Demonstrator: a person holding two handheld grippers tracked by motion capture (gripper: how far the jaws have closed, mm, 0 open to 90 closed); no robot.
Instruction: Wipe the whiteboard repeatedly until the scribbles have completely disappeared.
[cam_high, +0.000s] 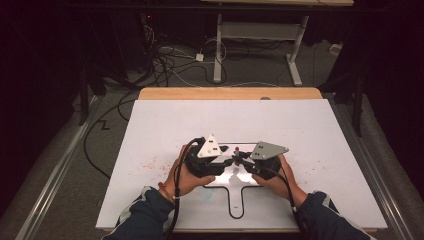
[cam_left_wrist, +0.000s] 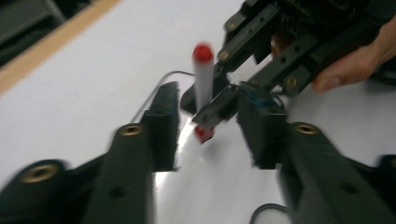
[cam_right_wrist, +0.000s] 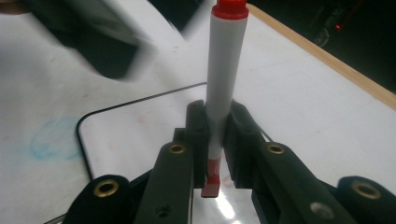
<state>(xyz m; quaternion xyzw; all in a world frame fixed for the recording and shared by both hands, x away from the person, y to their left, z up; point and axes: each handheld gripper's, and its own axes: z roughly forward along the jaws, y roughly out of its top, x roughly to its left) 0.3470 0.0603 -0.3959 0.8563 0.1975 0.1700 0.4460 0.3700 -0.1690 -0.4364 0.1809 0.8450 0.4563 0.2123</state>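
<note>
A white marker (cam_right_wrist: 223, 70) with red ends stands upright above a glossy black-edged board (cam_high: 229, 200) on the white table top. My right gripper (cam_right_wrist: 218, 109) is shut on the marker's lower body, and a red piece shows just under its jaws. My left gripper (cam_left_wrist: 211, 91) is open, its two jaws standing either side of the marker (cam_left_wrist: 203, 79) without touching it. In the high view both grippers meet nose to nose at the table's near middle, left gripper (cam_high: 229, 159) and right gripper (cam_high: 240, 156), with the marker's red top (cam_high: 236, 148) between them.
The white sheet (cam_high: 165, 125) carries red specks (cam_high: 150, 162) at the left and a faint blue smear (cam_right_wrist: 51, 140) beside the board. A wooden table edge (cam_high: 230, 93) runs along the far side. Cables (cam_high: 165, 65) and desk legs stand on the floor beyond.
</note>
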